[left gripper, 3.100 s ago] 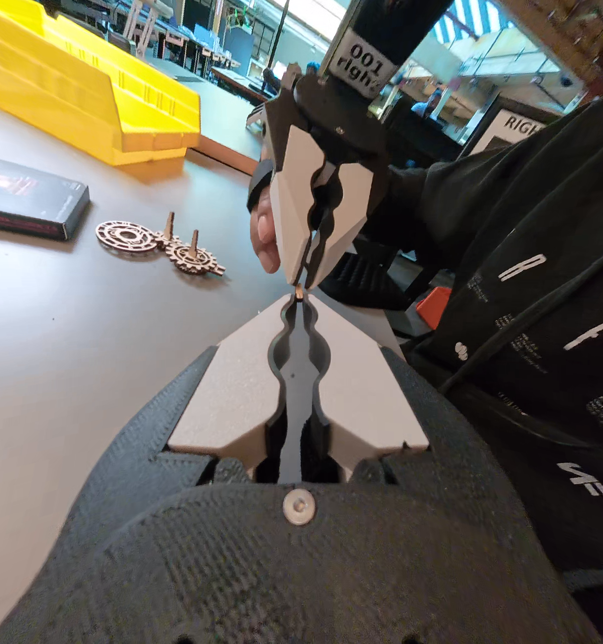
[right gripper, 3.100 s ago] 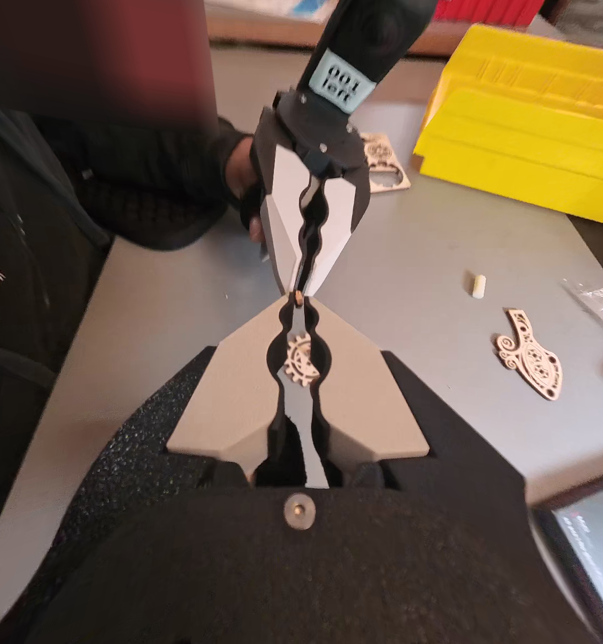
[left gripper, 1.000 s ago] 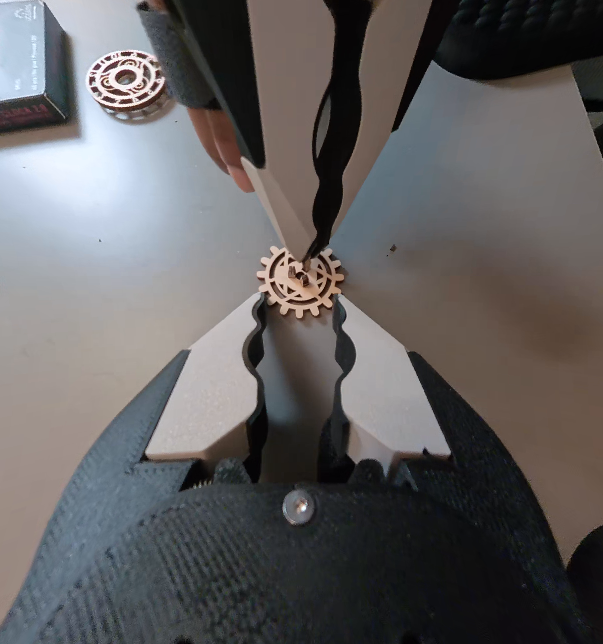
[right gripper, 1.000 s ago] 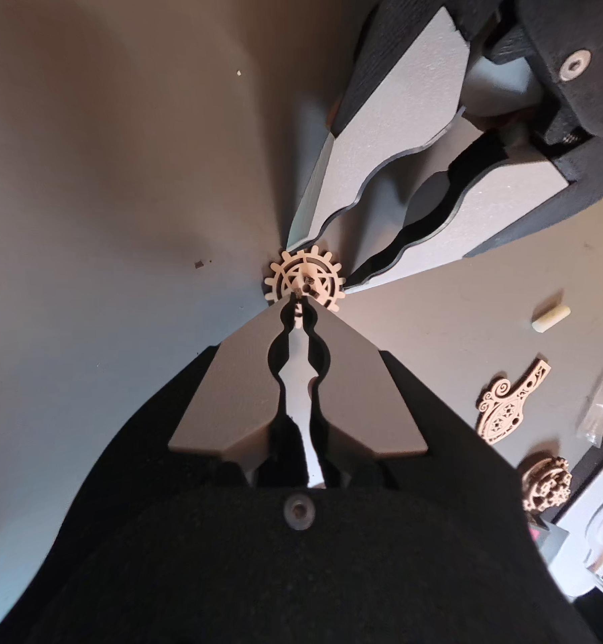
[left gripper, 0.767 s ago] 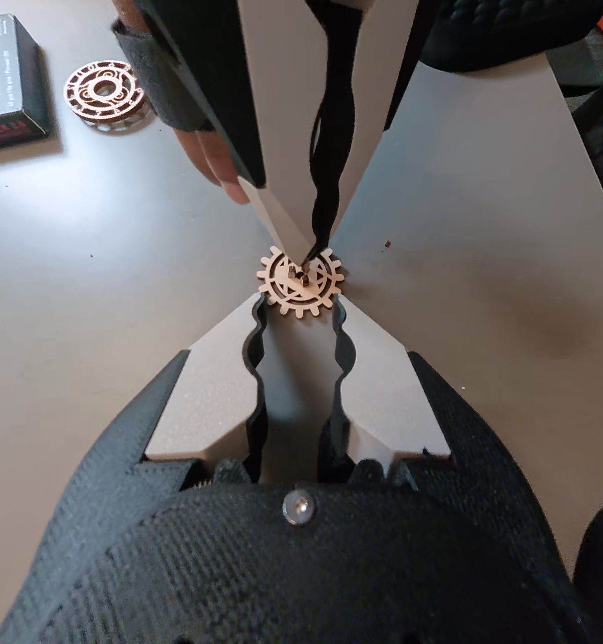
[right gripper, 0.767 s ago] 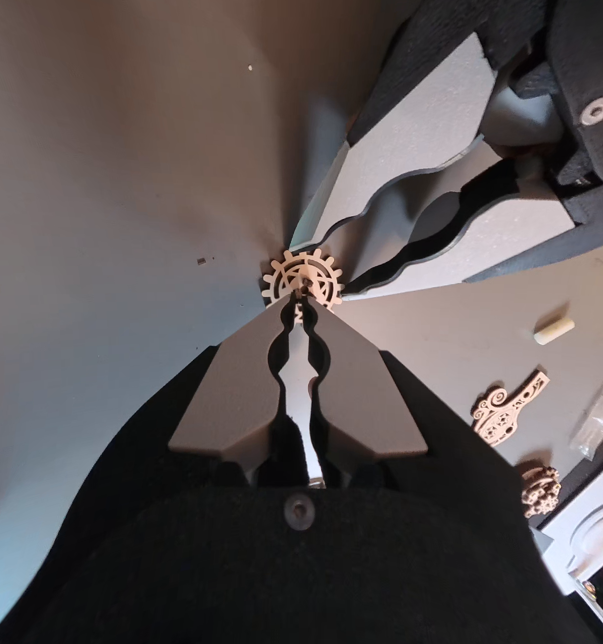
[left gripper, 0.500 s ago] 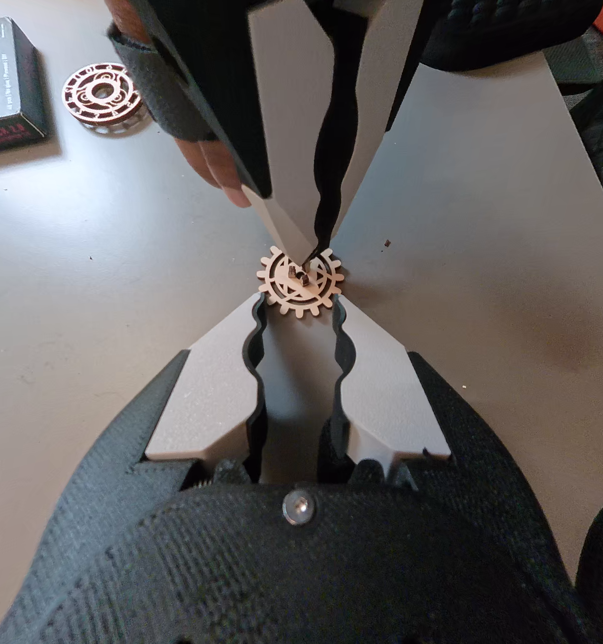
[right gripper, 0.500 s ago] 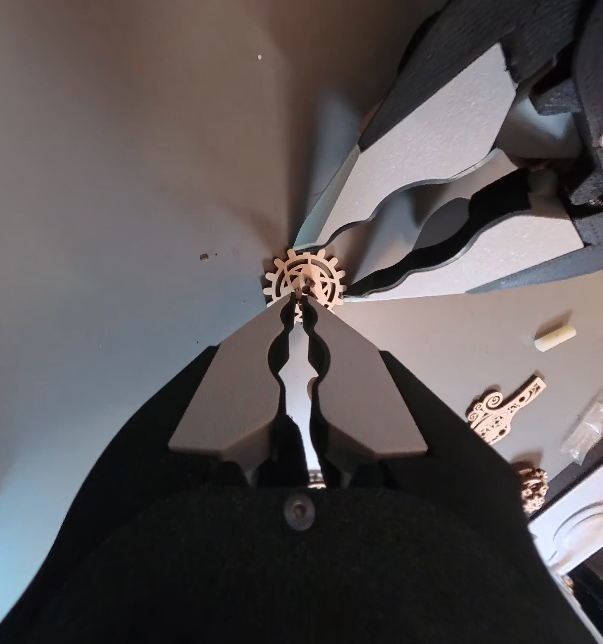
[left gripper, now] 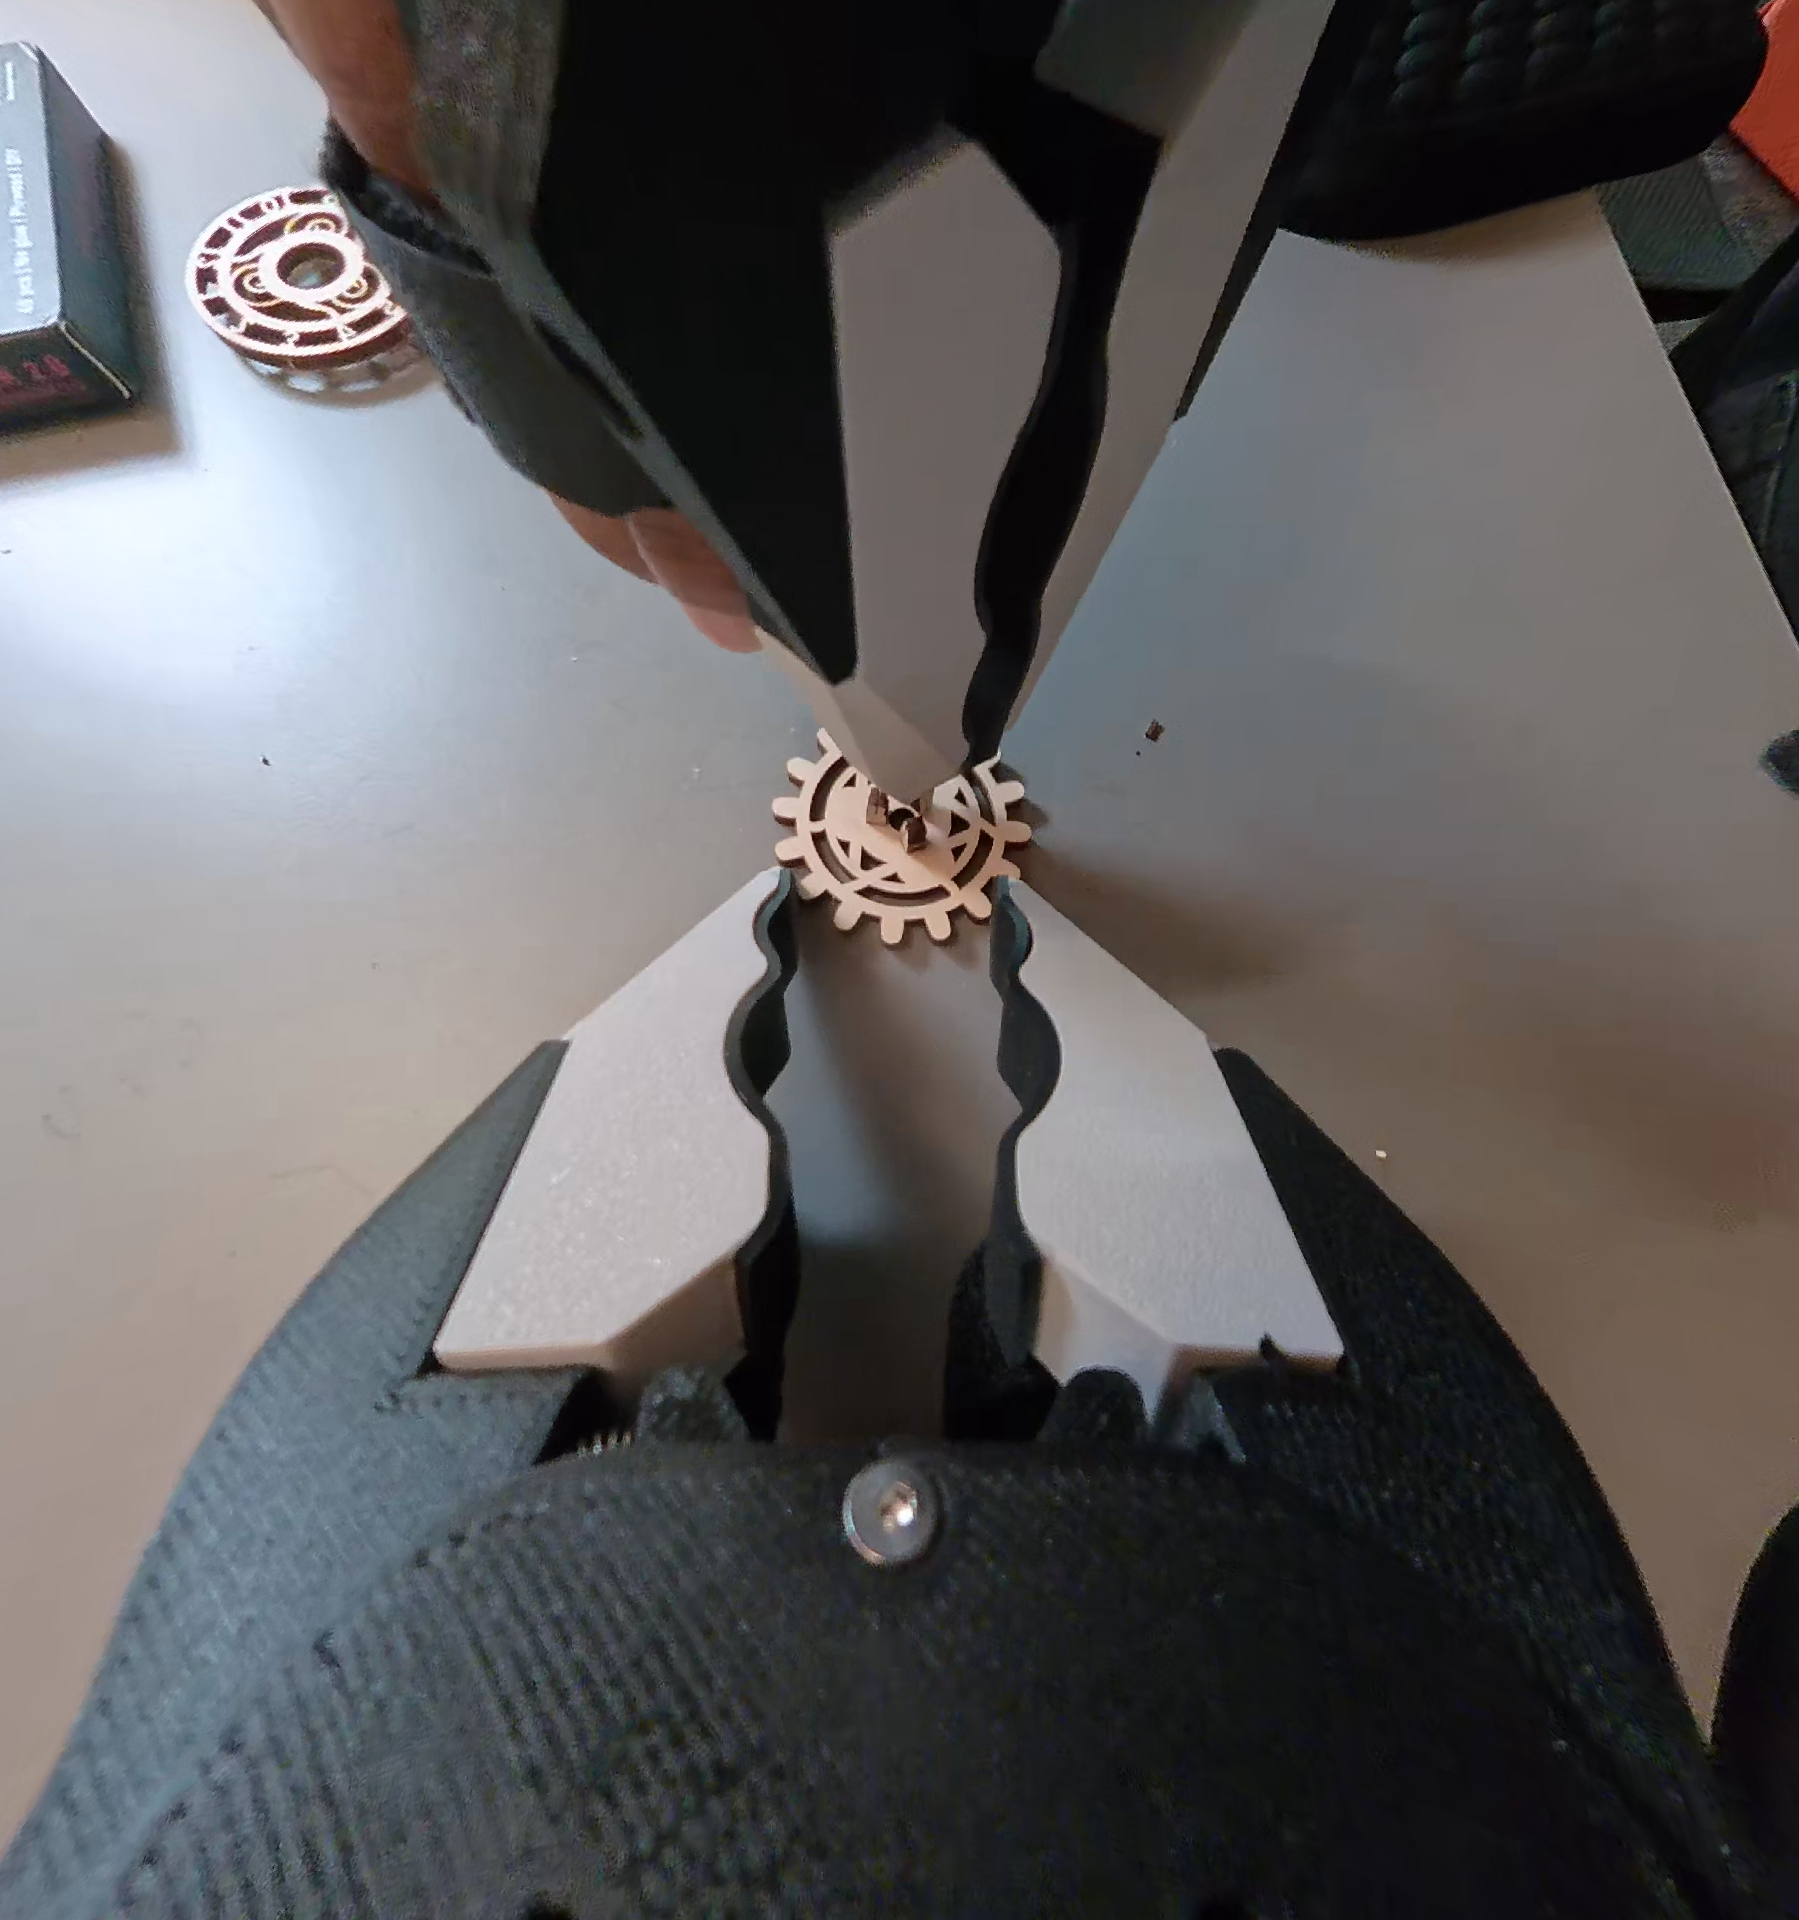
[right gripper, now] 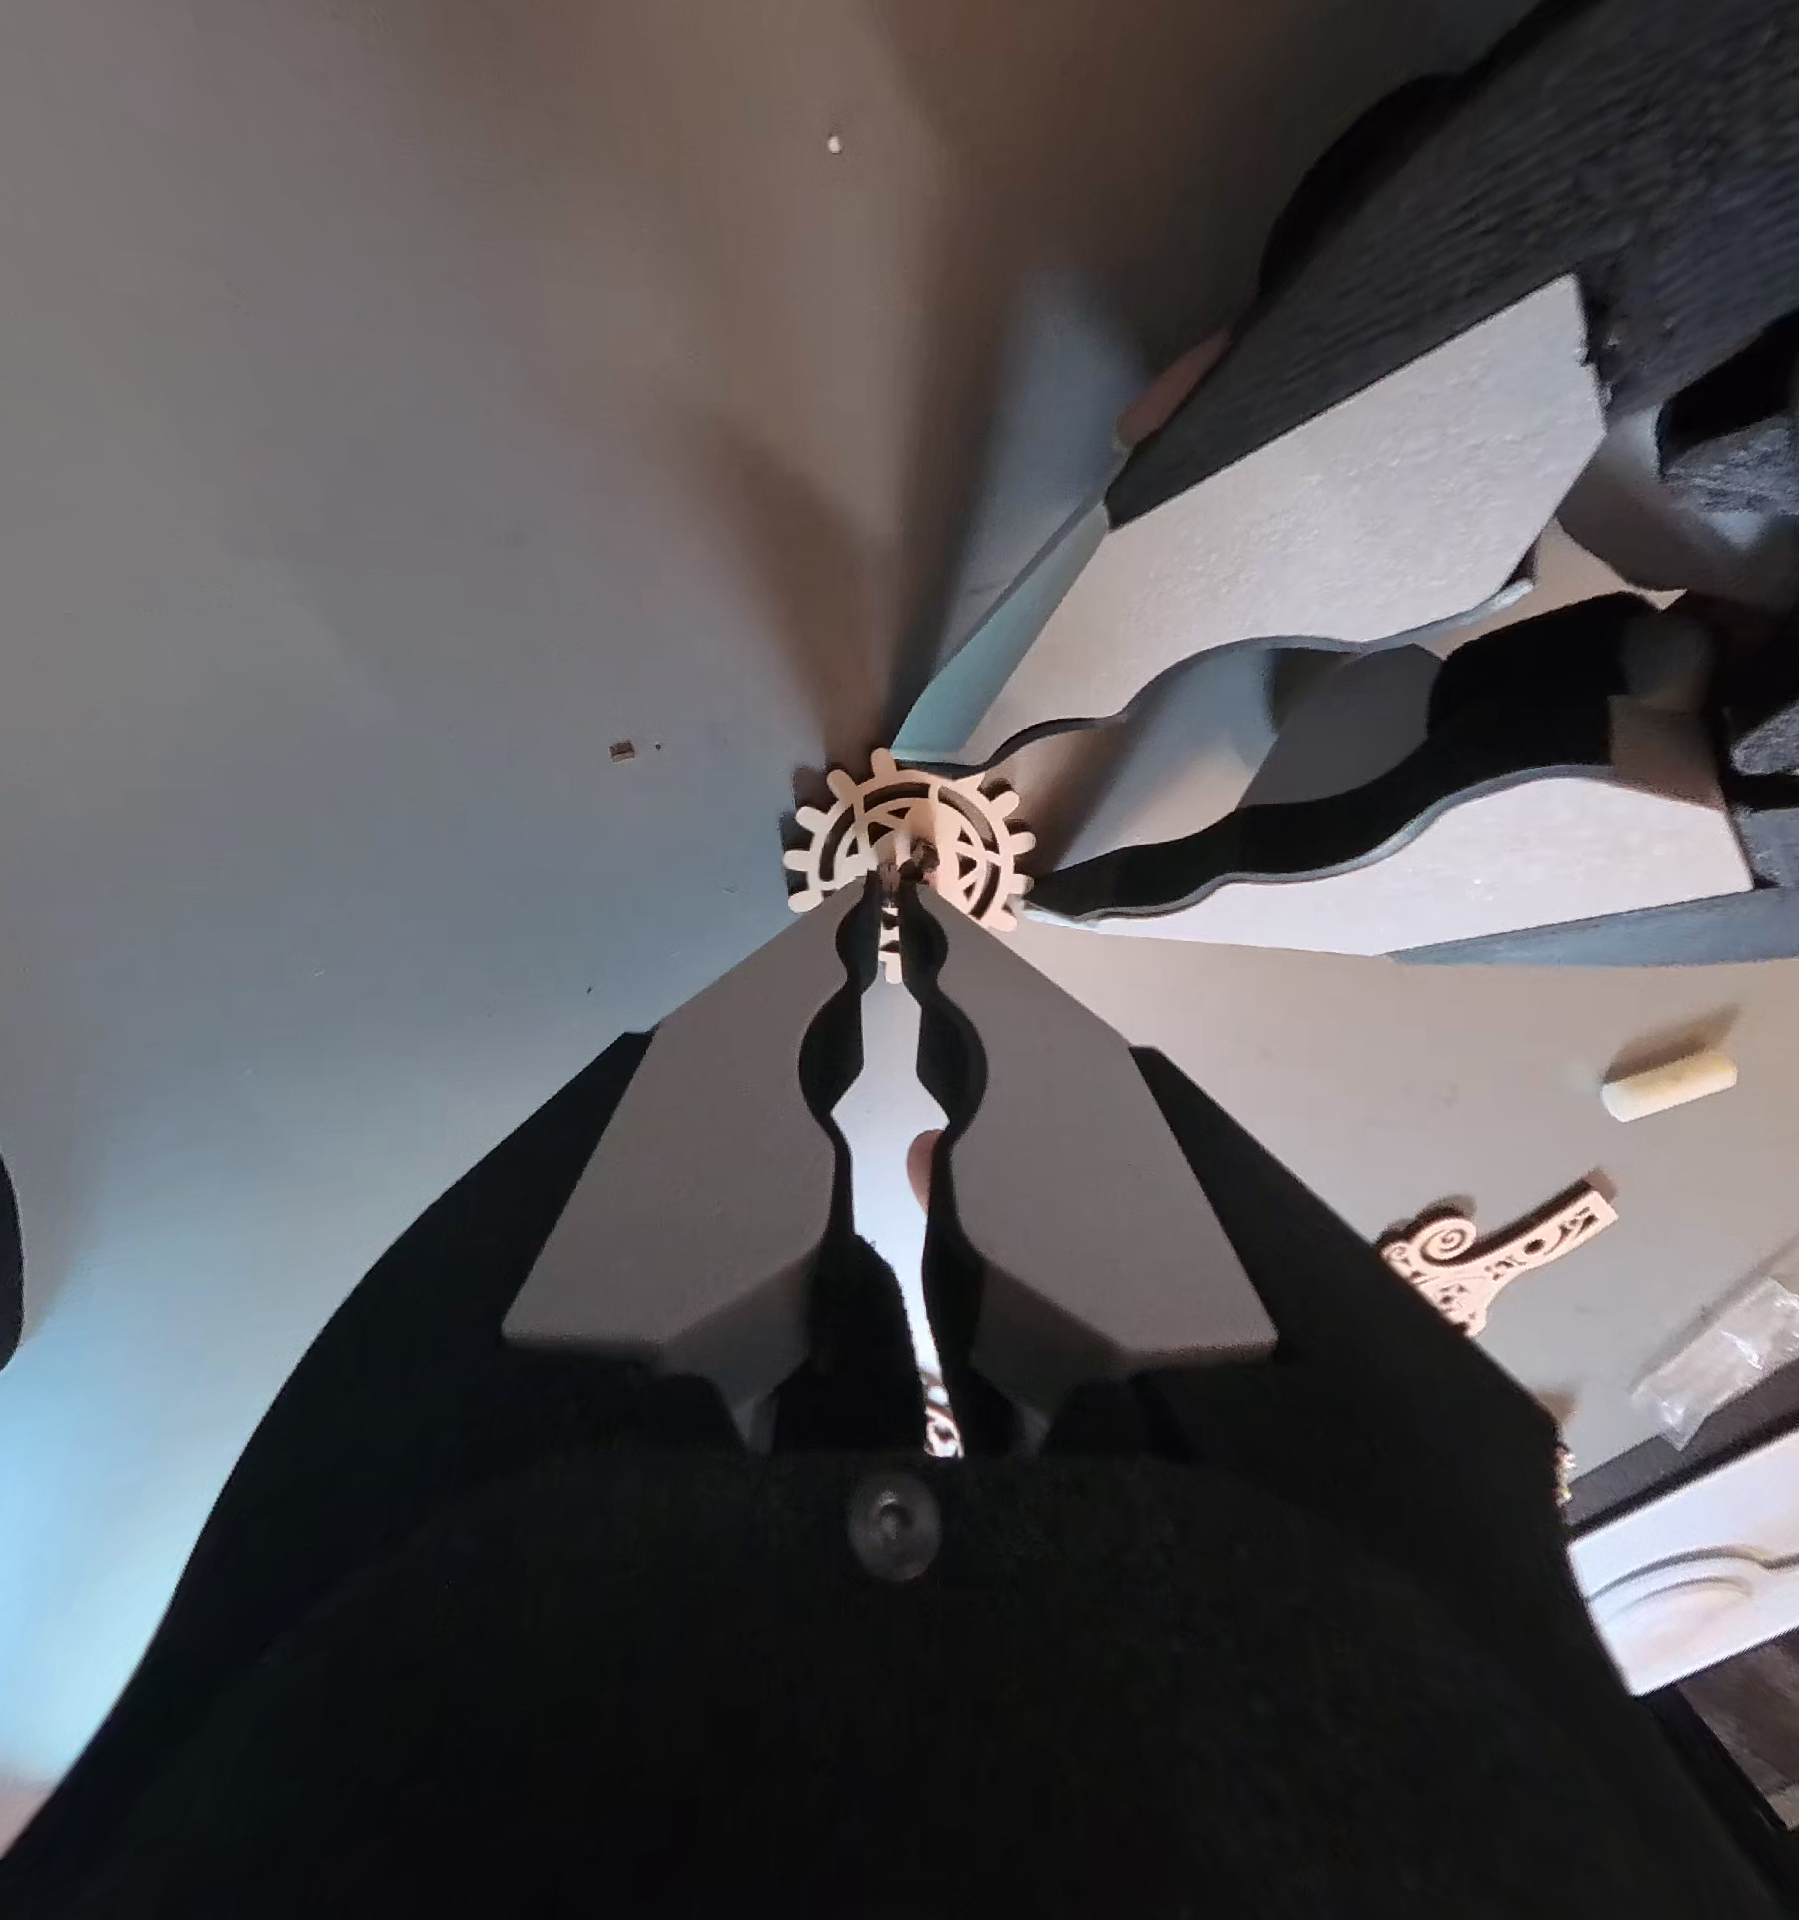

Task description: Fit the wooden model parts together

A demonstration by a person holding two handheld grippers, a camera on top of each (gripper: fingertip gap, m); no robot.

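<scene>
A pale wooden gear point(left gripper: 900, 868) lies flat on the grey table point(left gripper: 355, 831). My left gripper point(left gripper: 895, 899) has its jaws partly apart, and its fingertips point(left gripper: 775, 904) press on the gear's rim from both sides. My right gripper point(right gripper: 882, 883) comes down from above, shut on a small dark peg point(left gripper: 910, 828) that stands in the gear's centre hole. In the right wrist view the gear point(right gripper: 978, 821) shows just past my right fingertips, with the left gripper point(right gripper: 962, 831) reaching in from the right. A hand's fingertip point(left gripper: 687, 603) shows behind the right gripper.
A black box point(left gripper: 12, 239) and a dark-red round wooden wheel point(left gripper: 303, 275) lie at the far left. A white stub point(right gripper: 942, 1081), a scrolled wooden piece point(right gripper: 1497, 1257), a clear plastic bag point(right gripper: 1747, 1351) and a white object point(right gripper: 1705, 1538) lie to the right. My two grippers' fingertips are within a few centimetres of each other. The dark-red round wooden wheel point(left gripper: 303, 275) sits 15 cm or so from the ends of my left fingers.
3.1 s ago both grippers pinched the peg in the air. Since then the left let go and closed on the gear on the table; the right holds the peg at the hub and has tilted slightly.
</scene>
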